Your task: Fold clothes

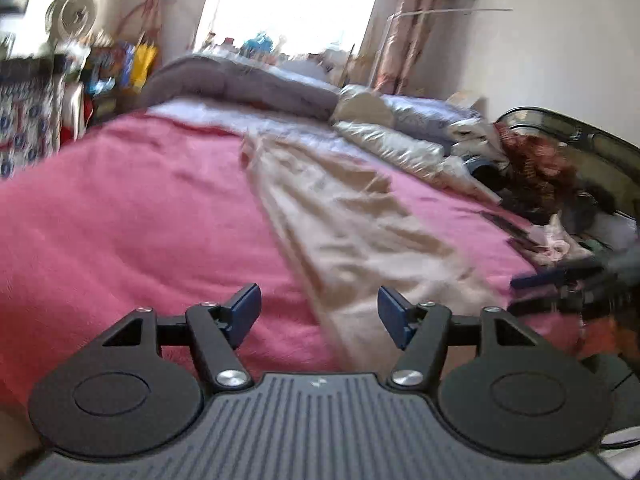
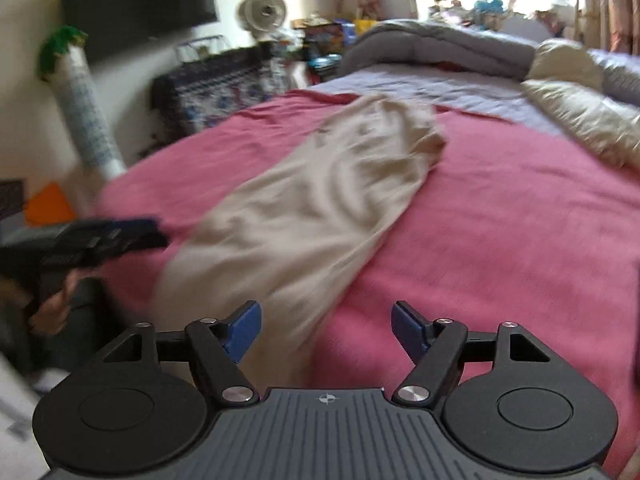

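Observation:
A beige garment (image 1: pixel 352 232) lies stretched out lengthwise on a pink bedspread (image 1: pixel 120 220), its near end close to the bed's front edge. It also shows in the right wrist view (image 2: pixel 320 200). My left gripper (image 1: pixel 319 316) is open and empty, hovering just above the garment's near end. My right gripper (image 2: pixel 326 330) is open and empty, over the garment's near end too. The right gripper shows at the right edge of the left wrist view (image 1: pixel 560 280); the left gripper shows at the left of the right wrist view (image 2: pixel 108 236). Both views are blurred.
A grey duvet (image 1: pixel 240 80) and shiny cream pillows (image 1: pixel 400 144) lie at the far end of the bed. A dark suitcase with clothes (image 1: pixel 560 168) stands at the right. A patterned cabinet (image 2: pixel 216 88) and clutter stand left of the bed.

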